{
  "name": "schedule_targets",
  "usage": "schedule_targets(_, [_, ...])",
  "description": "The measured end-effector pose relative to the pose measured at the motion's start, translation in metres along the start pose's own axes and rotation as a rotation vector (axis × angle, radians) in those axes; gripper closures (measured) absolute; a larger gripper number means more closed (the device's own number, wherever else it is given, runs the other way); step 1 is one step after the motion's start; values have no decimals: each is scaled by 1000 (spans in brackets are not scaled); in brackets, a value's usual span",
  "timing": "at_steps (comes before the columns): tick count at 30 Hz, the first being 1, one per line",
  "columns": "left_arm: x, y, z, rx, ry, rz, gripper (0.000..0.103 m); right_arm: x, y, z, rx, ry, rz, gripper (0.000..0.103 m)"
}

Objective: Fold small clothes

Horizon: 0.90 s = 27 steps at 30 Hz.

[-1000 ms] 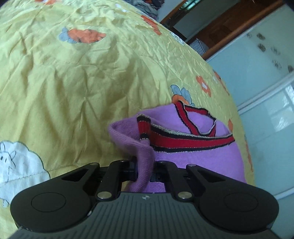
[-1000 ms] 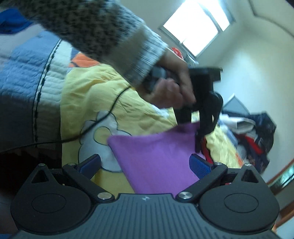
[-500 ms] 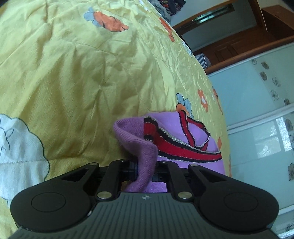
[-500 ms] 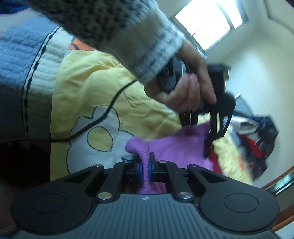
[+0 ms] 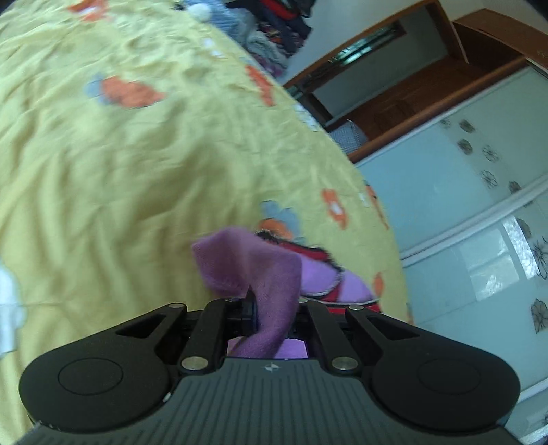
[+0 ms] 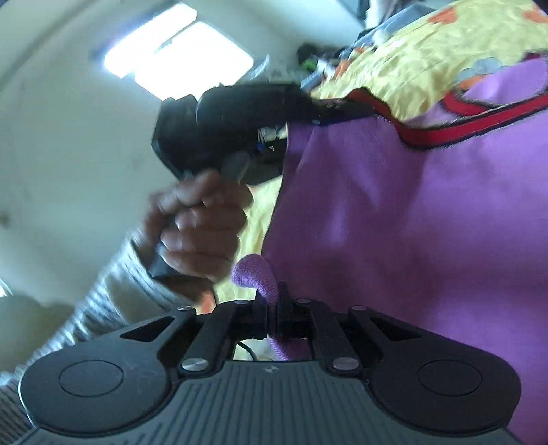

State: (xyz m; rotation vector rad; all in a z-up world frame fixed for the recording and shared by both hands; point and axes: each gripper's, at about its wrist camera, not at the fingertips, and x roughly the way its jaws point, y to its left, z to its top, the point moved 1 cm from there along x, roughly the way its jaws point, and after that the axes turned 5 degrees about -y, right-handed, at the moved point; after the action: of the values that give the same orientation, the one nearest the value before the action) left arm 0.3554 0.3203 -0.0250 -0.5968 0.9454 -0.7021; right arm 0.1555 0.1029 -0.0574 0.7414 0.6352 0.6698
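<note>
A small purple garment (image 6: 394,212) with red and black trim (image 6: 455,131) hangs stretched between both grippers above the yellow bedspread (image 5: 137,164). My left gripper (image 5: 272,309) is shut on a bunched purple edge (image 5: 260,270) of it. My right gripper (image 6: 272,311) is shut on another purple corner (image 6: 253,270). In the right wrist view the other gripper (image 6: 308,113), held by a person's hand (image 6: 198,229), pinches the garment's upper edge near the trim. Most of the garment's lower part is hidden behind the gripper bodies.
The bedspread carries orange flower prints (image 5: 130,92). A heap of clothes (image 5: 274,30) lies at the bed's far end. A wooden door frame (image 5: 394,102) and pale glass wardrobe doors (image 5: 479,212) stand to the right. A bright window (image 6: 178,58) is overhead.
Both grippers have lifted the purple garment off the bed and it now hangs spread between them. The right wrist view has swung upward toward the ceiling and window.
</note>
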Motion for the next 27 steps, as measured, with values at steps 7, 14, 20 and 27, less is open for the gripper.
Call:
schedule_targets(7, [61, -73, -7, 76, 84, 66, 96, -78, 9, 14, -248, -176, -206, 98])
schedule_targets(14, [141, -163, -32, 261, 220, 136, 96, -159, -33, 18, -171, -300, -291, 98])
schedule_targets(20, [206, -217, -49, 303, 255, 146, 96, -226, -65, 19, -81, -432, -364, 98])
schedule_targets(27, [264, -254, -79, 332, 290, 169, 96, -275, -96, -2, 16, -492, -423, 99])
